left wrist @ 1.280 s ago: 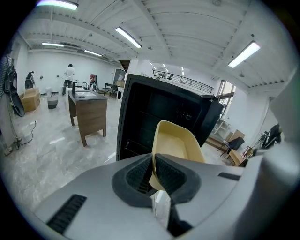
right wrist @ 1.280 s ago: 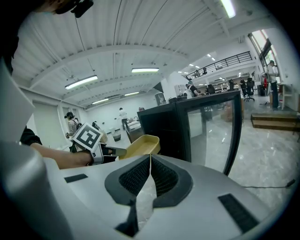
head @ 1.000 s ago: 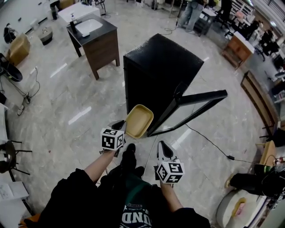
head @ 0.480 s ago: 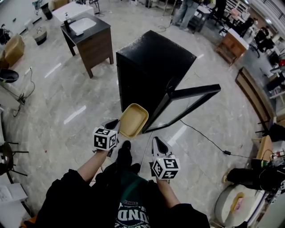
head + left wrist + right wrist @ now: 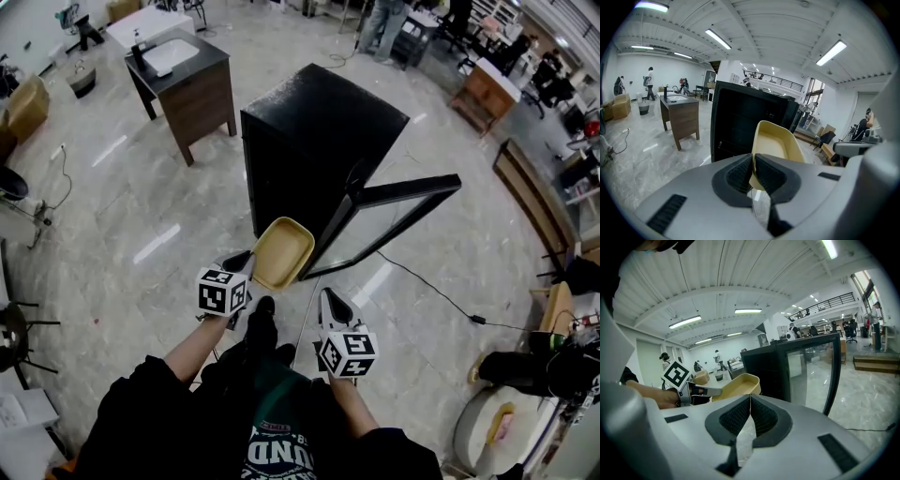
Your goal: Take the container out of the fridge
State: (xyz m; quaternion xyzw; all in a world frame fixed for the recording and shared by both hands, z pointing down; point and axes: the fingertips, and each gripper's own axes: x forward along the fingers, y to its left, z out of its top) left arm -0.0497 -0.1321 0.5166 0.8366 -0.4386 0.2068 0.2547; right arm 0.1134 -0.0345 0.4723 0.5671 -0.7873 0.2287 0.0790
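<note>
The container [image 5: 283, 251] is a shallow yellow tray, held in the air in front of the black fridge [image 5: 319, 141]. My left gripper [image 5: 246, 261] is shut on its near rim, and its pads pinch the thin edge of the container [image 5: 776, 143] in the left gripper view [image 5: 753, 157]. The fridge's glass door [image 5: 394, 220] stands swung open to the right. My right gripper [image 5: 330, 300] hangs lower right of the tray, shut with nothing in it. The right gripper view [image 5: 750, 399] shows the container [image 5: 736, 384] and the left gripper [image 5: 705, 391] at left, beside the door [image 5: 811, 366].
A dark wooden cabinet with a white basin [image 5: 183, 80] stands at the back left. A black cable [image 5: 441, 295] runs over the marble floor right of the door. Furniture lines the right wall and people stand far behind the fridge.
The head view has shifted slightly, so the fridge sits a little further left and higher. The tray stays in my left gripper, and both grippers have hardly moved.
</note>
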